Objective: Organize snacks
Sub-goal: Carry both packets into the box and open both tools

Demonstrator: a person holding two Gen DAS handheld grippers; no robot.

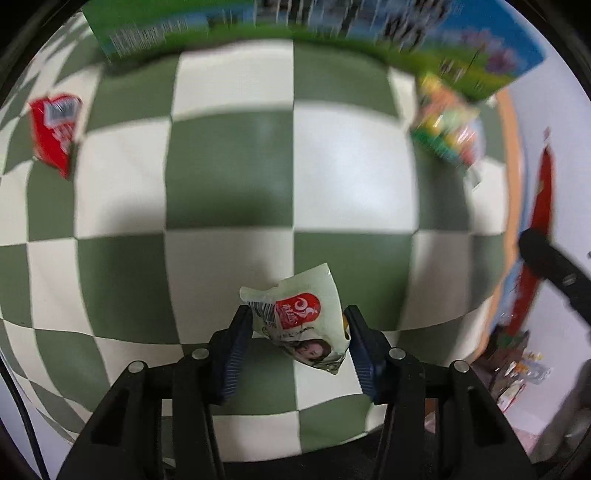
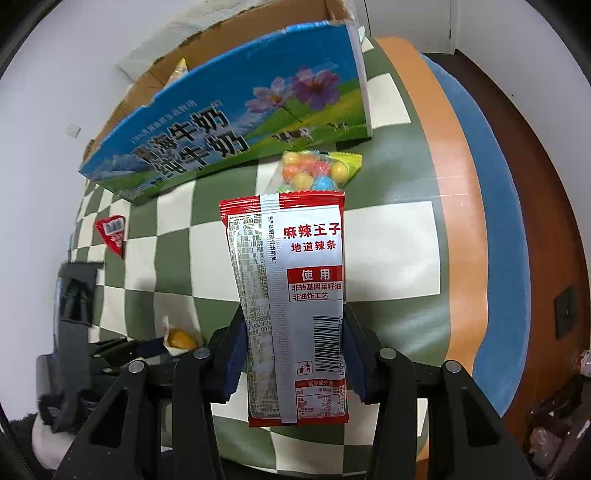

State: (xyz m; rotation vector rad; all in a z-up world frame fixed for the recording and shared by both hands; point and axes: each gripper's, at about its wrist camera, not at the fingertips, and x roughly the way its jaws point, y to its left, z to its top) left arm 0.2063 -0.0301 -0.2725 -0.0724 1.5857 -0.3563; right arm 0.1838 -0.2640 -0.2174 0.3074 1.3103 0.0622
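Left tool (image 1: 295, 332) clamped on pale packet (image 1: 303, 325); right tool (image 2: 293, 332) on red packet (image 2: 291, 295).

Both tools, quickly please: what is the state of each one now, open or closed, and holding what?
Left tool: closed on the small pale green snack packet.
Right tool: closed on the red-and-silver spicy strip packet.

Motion blur is smearing the milk carton (image 1: 295, 22) and candy bag (image 1: 447, 125) in the left view. The red packet (image 2: 291, 310) is hiding the candy bag's lower edge in the right view.
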